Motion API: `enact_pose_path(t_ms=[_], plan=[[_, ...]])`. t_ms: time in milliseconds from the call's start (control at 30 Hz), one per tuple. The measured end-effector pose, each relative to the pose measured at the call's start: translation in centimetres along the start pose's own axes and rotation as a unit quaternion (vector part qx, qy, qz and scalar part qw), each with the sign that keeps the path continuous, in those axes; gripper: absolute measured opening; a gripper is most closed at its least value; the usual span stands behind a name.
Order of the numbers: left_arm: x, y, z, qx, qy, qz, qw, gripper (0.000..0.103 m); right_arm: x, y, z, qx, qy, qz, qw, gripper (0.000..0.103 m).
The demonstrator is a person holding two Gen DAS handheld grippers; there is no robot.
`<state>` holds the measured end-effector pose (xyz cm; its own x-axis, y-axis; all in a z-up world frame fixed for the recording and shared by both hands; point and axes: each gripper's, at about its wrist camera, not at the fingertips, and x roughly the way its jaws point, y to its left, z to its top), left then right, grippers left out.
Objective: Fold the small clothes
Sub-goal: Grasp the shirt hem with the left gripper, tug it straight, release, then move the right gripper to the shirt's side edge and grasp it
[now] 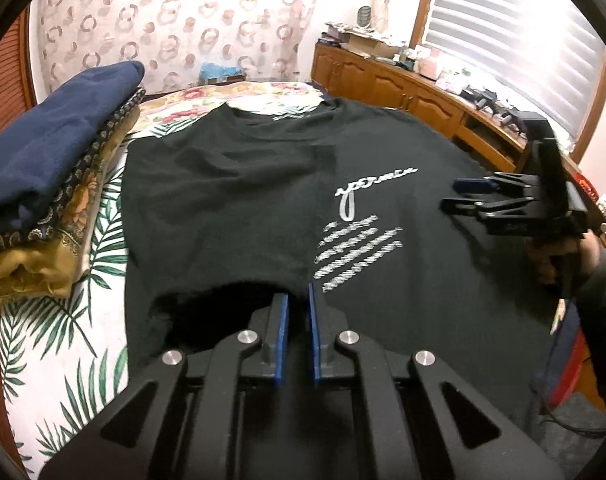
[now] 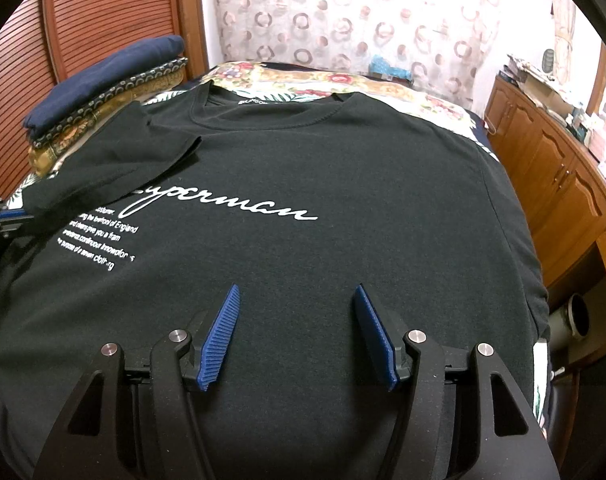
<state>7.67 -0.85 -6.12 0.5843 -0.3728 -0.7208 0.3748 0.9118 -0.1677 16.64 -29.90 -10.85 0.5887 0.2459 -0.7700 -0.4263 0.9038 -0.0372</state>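
A stack of folded clothes [image 1: 51, 184] sits on the bed [image 1: 63, 360] well off to the left of the left tongs [image 1: 299, 300], a navy piece on top and a patterned mustard one beneath. The black T-shirt [image 2: 303, 168] lies spread face up on the bed in front of both tongs, its left side and sleeve already turned in over the chest print. The left tongs are pinched nearly shut at the edge of that turned-in flap, with black cloth at their tips; whether cloth is truly caught I cannot tell for sure, though it looks so. The right tongs [image 2: 299, 304] stand open over the shirt's lower middle, gripping nothing, the white lettering [image 2: 223, 208] ahead of them to the left. By my reading, the first side fold is being finished. Next the right side, lying flat to the right of the right tongs, needs picking up at hem and shoulder and carrying leftward across.
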Motion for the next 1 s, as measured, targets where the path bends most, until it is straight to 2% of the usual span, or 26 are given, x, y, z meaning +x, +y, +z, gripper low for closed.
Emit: enact_pose_path(t_ms=[100, 233, 500, 733, 867, 1000], plan=[[-0.6, -0.8, 0.1, 0.003, -0.004, -0.007, 1.0000, 0.006, 0.0, 0.0, 0.0, 0.000, 0.000, 0.000, 1.000, 0.061], [-0.8, -1.6, -0.2, 0.005, 0.003, 0.005, 1.0000, 0.007, 0.0, 0.0, 0.0, 0.000, 0.000, 0.000, 1.000, 0.061], [-2.0, -2.4, -1.1, 0.014, -0.007, 0.017, 0.9997, 0.022, 0.0, 0.0, 0.0, 0.001, 0.000, -0.001, 1.000, 0.062], [-1.4, -0.8, 0.1, 0.014, -0.013, 0.041, 0.9990, 0.029, 0.0, 0.0, 0.0, 0.001, 0.000, -0.001, 1.000, 0.062], [0.4, 0.9, 1.0, 0.006, -0.002, 0.052, 0.9986, 0.039, 0.0, 0.0, 0.0, 0.001, 0.000, -0.001, 1.000, 0.062], [2.4, 2.4, 1.6, -0.003, 0.016, 0.061, 0.9980, 0.043, 0.0, 0.0, 0.0, 0.001, 0.000, -0.001, 1.000, 0.062]])
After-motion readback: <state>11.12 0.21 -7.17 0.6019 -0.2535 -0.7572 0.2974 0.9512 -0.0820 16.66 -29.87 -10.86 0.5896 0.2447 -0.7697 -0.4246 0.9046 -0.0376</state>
